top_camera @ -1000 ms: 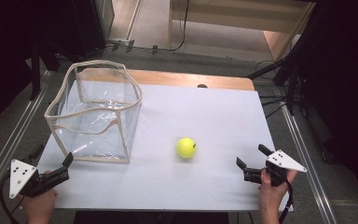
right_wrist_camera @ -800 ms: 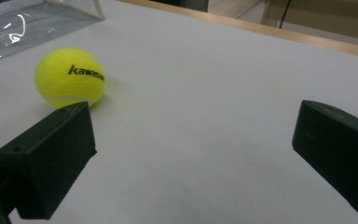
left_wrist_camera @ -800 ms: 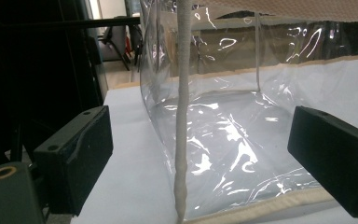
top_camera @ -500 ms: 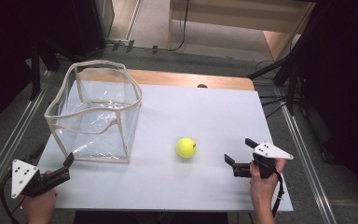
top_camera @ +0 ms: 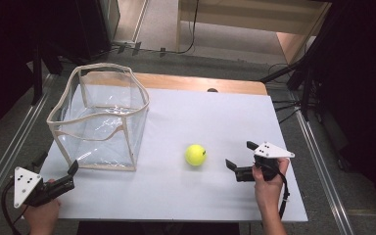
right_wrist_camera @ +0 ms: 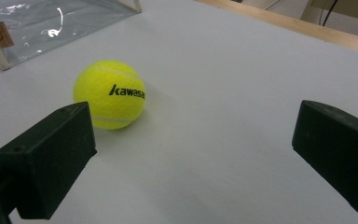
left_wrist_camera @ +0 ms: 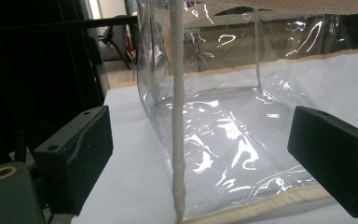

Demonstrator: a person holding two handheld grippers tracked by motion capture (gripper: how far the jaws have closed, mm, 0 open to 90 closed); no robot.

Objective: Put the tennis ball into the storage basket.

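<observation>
A yellow tennis ball lies on the white table, right of a clear plastic bin with a beige rim. My right gripper stands open a short way to the ball's right, jaws pointing at it and nothing between them. My left gripper is open at the table's front left corner, facing the bin's near corner seam. The bin looks empty.
The white table top has a wooden strip along its far edge. Metal rails run along both sides of the table. Dark stands and cables stand beyond the far right corner.
My right gripper has moved left and a little forward, closer to the ball. The left gripper has barely shifted. Ball and bin stay put.
</observation>
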